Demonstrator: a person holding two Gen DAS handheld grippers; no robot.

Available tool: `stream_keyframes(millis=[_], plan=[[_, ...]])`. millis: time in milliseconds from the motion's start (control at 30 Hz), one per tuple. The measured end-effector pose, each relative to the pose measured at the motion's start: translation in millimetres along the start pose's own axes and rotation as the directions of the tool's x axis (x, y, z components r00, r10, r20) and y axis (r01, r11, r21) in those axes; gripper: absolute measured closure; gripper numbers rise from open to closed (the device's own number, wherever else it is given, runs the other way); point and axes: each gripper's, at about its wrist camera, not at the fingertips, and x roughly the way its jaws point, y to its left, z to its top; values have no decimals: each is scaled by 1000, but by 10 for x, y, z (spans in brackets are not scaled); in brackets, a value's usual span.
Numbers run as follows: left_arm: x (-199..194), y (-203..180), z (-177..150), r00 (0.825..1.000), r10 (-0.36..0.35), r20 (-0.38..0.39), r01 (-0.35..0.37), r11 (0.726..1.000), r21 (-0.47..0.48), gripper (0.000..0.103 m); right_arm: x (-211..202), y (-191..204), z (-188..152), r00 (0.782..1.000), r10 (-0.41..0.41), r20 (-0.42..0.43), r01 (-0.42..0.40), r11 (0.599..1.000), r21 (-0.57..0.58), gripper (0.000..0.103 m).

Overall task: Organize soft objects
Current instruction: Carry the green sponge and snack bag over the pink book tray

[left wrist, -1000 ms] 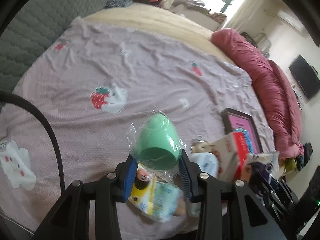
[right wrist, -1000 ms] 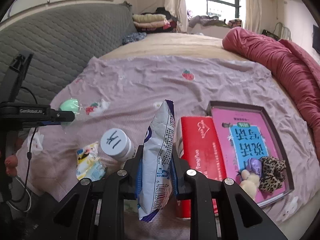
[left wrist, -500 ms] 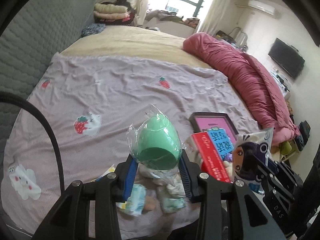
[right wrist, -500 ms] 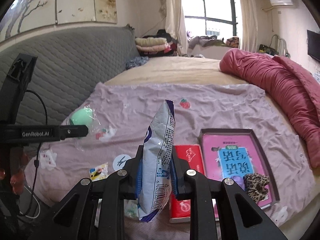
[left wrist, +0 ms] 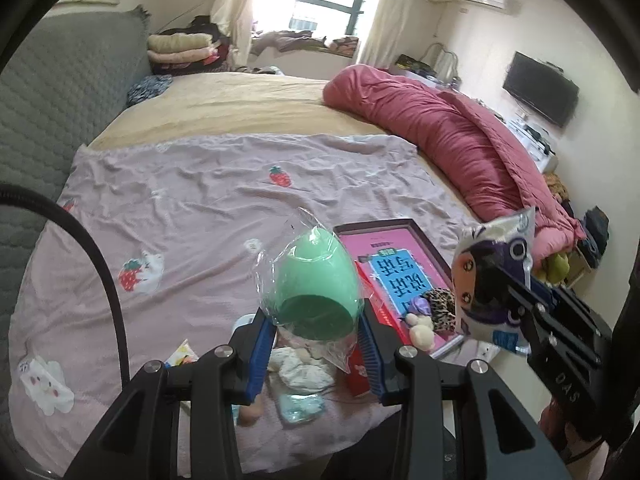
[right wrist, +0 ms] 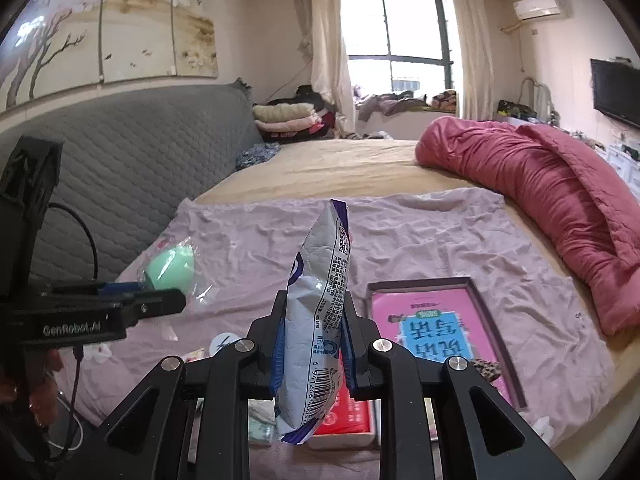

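My left gripper (left wrist: 318,326) is shut on a green egg-shaped sponge in clear plastic wrap (left wrist: 316,276), held above the near edge of the bed; it also shows in the right wrist view (right wrist: 170,268). My right gripper (right wrist: 312,344) is shut on a white and purple snack bag (right wrist: 320,312), held upright; the bag also shows in the left wrist view (left wrist: 494,276). A pink-lined tray (left wrist: 404,236) on the lilac sheet holds a leopard scrunchie (left wrist: 440,304) and small plush pieces (left wrist: 420,330).
A red box (right wrist: 348,416) lies left of the tray. A white round lid (right wrist: 224,344), small packets (left wrist: 298,404) and crumpled white cloth (left wrist: 300,368) lie near the bed's front edge. A red quilt (right wrist: 560,200) runs along the right. A grey headboard (right wrist: 120,168) stands left.
Both grippers have risen and drawn back from the bed with their objects still held. The items on the sheet now look lower and farther away.
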Motion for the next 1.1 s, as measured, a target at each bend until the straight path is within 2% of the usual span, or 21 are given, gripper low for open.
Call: stream_keyframes(millis=[267,533,700,1100], plan=[[-12,-277,6,1000,-19,-3,19,999,47,62,-211,-291,57,999,-27,35,26,999,44,80],[75,-555,21,999,-45,-20,47,994,95,62,-431,-750,135,994,-91,65,84,991,102,80],[237,-739,27,996,-72,-55,78,990,116,62,-492,-1000,119,990,-125,64,116,984,133,80],[752,-1120,12,984,-109,-143,132,978,159,62,-325,-1420,-77,991,-132,16,126,973,191,80]])
